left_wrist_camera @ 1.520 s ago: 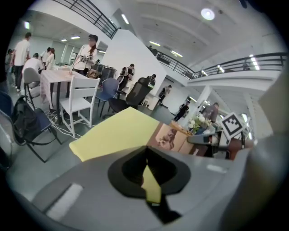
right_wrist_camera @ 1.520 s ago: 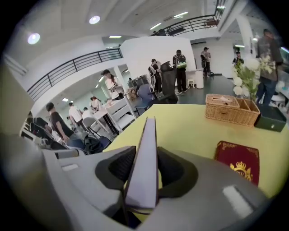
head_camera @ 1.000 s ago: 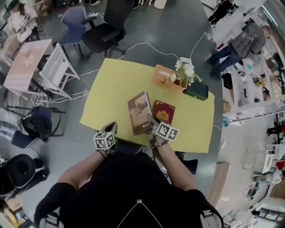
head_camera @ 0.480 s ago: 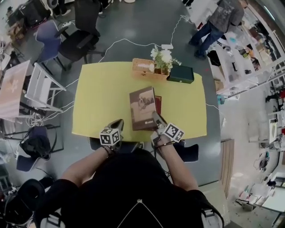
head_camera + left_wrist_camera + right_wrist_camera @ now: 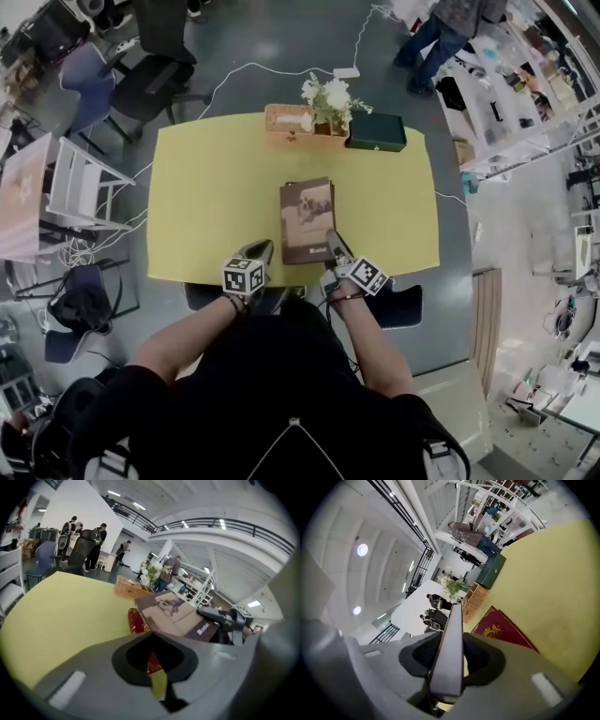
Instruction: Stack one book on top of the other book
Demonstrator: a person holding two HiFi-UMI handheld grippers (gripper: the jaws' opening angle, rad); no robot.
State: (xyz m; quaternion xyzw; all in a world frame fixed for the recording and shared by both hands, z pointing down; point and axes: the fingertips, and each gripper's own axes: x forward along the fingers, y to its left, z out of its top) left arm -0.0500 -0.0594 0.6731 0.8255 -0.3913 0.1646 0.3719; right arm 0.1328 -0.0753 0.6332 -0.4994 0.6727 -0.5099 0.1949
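Right gripper [image 5: 332, 242] is clamped on the brown book [image 5: 307, 220], biting its corner at 5 o'clock. In the right gripper view the cover runs edge-on straight between the pads. Left gripper [image 5: 264, 247] is shut tight with nothing in it, parked just off the book's 7 o'clock corner above the near edge of the yellow table [image 5: 216, 197].

Where's the red book [image 5: 501, 629]? Right underneath! From the head view the brown cover blankets it completely, dead centre of the table. Only the two gripper views catch it, a strip of red and gold peeking out below the brown one.

So I'd call this the placing step, and nearly done: carried book over the target, not yet let go. Next move, by my reading, is to lower that held corner flat, check the edges line up, then spread the jaws and slide out toward 6 o'clock without dragging the top book.

Hard to make out: whether the brown book's far end at 12 o'clock touches the red one or hangs clear of it, and how squarely the two line up. The basket [image 5: 284, 121] and flowers [image 5: 328, 94] at the table's 12 o'clock edge and the green box [image 5: 376, 132] at 1 o'clock sit well apart from the action.
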